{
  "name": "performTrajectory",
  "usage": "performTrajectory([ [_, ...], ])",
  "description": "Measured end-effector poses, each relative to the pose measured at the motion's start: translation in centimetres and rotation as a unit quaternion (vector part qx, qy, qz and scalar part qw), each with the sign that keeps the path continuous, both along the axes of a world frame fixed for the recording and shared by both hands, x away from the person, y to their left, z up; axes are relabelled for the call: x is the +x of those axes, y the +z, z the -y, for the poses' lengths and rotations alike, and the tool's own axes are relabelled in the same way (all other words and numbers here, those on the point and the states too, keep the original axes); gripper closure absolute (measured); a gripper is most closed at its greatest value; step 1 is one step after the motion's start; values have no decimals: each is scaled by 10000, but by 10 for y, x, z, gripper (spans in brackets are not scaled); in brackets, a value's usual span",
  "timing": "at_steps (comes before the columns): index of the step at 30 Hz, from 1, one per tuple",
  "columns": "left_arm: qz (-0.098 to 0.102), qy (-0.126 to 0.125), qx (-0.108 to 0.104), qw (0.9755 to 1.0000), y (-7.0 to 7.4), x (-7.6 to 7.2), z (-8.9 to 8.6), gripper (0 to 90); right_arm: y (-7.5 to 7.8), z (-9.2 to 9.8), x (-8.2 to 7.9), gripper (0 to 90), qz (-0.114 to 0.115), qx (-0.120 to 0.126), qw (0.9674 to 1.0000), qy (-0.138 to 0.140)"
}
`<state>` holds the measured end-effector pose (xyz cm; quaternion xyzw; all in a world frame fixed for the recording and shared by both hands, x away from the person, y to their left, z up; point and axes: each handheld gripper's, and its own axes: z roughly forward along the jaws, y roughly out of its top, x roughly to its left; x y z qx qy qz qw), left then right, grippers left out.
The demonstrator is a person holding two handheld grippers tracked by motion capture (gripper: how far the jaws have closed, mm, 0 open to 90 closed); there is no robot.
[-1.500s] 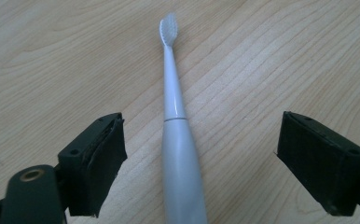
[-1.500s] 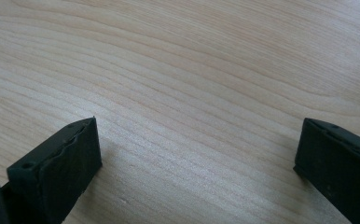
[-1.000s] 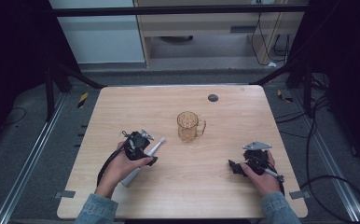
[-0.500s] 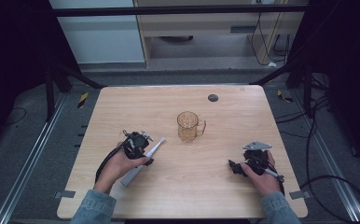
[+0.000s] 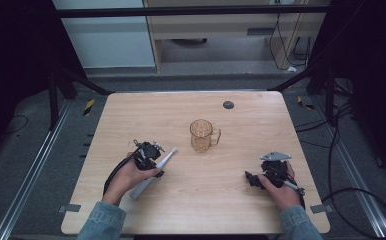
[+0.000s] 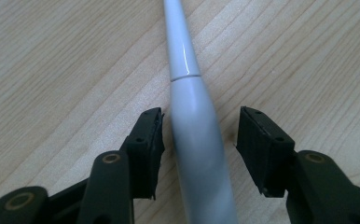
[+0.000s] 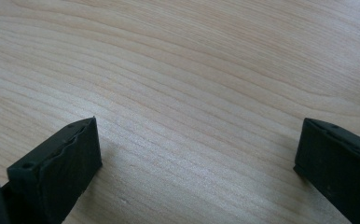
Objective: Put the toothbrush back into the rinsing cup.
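Table (image 5: 261, 112): pale wood, seen from above, with a person's 2 forearms in denim sleeves coming in from the near edge.
Left gripper (image 6: 199, 140): held low over the near-left part of the table; its 2 black jaws stand apart on either side of the toothbrush, the left one just beside the handle, the right one with a clear gap, neither one pressing on it.
Toothbrush (image 6: 194, 135): white electric kind, lying flat on the wood; thick handle between the jaws, thin neck running away from the gripper. In the high view it lies slanted, head toward the mug, butt end toward the near edge under the left hand (image 5: 131, 175).
Right gripper (image 7: 199, 154): held low at the near-right of the table, jaws spread wide with bare wood between them.
Mug (image 5: 202, 135): clear amber glass, upright near the table's middle, handle toward the right; it stands apart from both grippers, between and beyond them.
Dark round disc (image 5: 228, 105): at the far side of the table, past the mug.
In the way: nothing lies between either gripper and the mug.
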<state>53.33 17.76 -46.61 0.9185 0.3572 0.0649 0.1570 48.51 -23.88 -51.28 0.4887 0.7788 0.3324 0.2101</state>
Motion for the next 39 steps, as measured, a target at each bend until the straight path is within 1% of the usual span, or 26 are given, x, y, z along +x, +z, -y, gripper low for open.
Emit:
performTrajectory([
  [2, -5, 2, -5, 10000, 0, 1, -1, 530, 0, 0, 0, 4, -1, 0, 10000, 0],
  [4, -7, 58, -63, 10000, -1, 1, -1, 558, 0, 0, 0, 4, -1, 1, 10000, -1],
  [5, -24, 23, -40, 10000, -1, 2, -2, 574, 0, 0, 0, 4, -1, 1, 10000, -1],
  [8, -36, 28, -63, 10000, -1, 3, -2, 614, 0, 0, 0, 4, 0, 1, 10000, 0],
  [11, 3, 16, -49, 10000, -1, 2, -1, 642, 0, 0, 0, 4, -1, 2, 10000, -2],
  [13, 71, 2, -28, 10000, -1, 0, 0, 664, 0, 0, 0, 4, 0, 0, 10000, 2],
  [14, 115, 51, -51, 9999, -1, 0, 0, 665, 0, 0, 0, 4, -1, 1, 10000, 0],
  [17, 270, 47, -113, 9996, 4, -2, -1, 668, 0, 0, 0, 4, -1, -4, 10000, -6],
  [18, 345, 36, -128, 9993, 8, -2, -1, 668, 0, 0, 0, 4, 1, -8, 10000, -7],
  [19, 463, 54, -157, 9988, 12, -3, -1, 669, 0, 0, 0, 4, -1, -6, 10000, -8],
  [20, 587, 74, -219, 9980, 17, -4, -2, 669, 0, 0, 0, 4, -1, -6, 10000, -9],
  [22, 752, 66, -320, 9966, 23, -6, -4, 670, 0, 0, 0, 4, -1, -5, 10000, -8],
  [25, 911, 128, -481, 9946, 29, -8, -8, 670, 0, 0, 0, 4, -1, -6, 10000, -8],
  [26, 1030, 177, -544, 9930, 32, -9, -10, 671, 0, 0, 0, 4, 0, -5, 10000, -8],
  [28, 1145, 228, -636, 9911, 36, -10, -12, 671, 0, 0, 0, 4, -2, -6, 10000, -8],
  [29, 1247, 240, -688, 9895, 40, -11, -14, 671, 0, 0, 0, 4, 0, -7, 10000, -7],
  [33, 1420, 288, -862, 9857, 49, -14, -17, 672, 0, 0, 0, 4, 1, -4, 10000, -10],
  [37, 1630, 299, -995, 9811, 59, -18, -18, 672, 0, 0, 0, 4, 0, -6, 10000, -7],
  [39, 1710, 289, -1039, 9794, 64, -20, -17, 672, 0, 0, 0, 4, -1, -6, 10000, -7],
])
